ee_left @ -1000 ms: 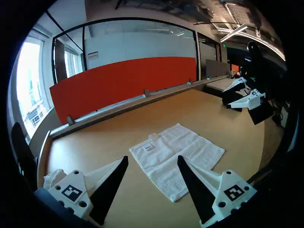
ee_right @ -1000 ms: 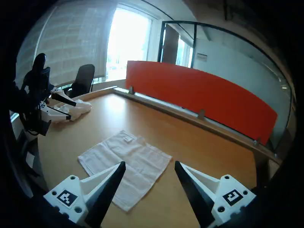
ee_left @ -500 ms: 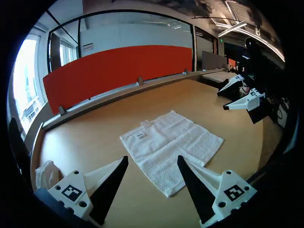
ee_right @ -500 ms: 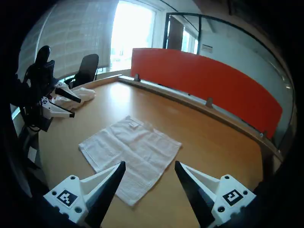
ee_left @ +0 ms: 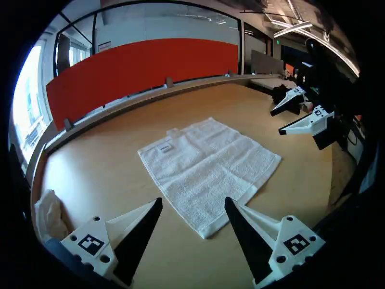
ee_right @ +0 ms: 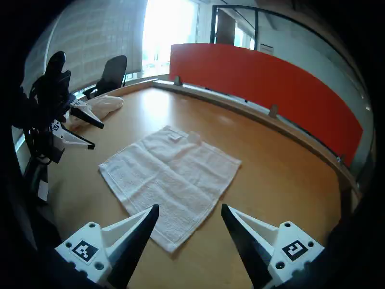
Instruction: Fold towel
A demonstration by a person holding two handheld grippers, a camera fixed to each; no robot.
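Observation:
A white towel (ee_left: 209, 161) lies flat on the wooden table (ee_left: 106, 159), a small label near its far edge. In the left gripper view my left gripper (ee_left: 192, 216) is open, held above the table just short of the towel's near corner. The right gripper view shows the towel (ee_right: 171, 176) spread out, and my right gripper (ee_right: 188, 221) open above its near corner with nothing between its fingers. Each view also shows the other gripper farther off: the right gripper (ee_left: 301, 115) at the table's right edge, the left gripper (ee_right: 79, 127) at the left.
A red divider panel (ee_left: 144, 62) runs along the table's far edge. A crumpled white cloth (ee_left: 48, 214) lies near the table's left corner, seen as the cloth (ee_right: 101, 103) in the right gripper view. A black office chair (ee_right: 110, 74) stands by the window.
Both grippers have tilted down and moved closer to the towel, which now looks larger and sits higher in each view. The towel itself has not moved.

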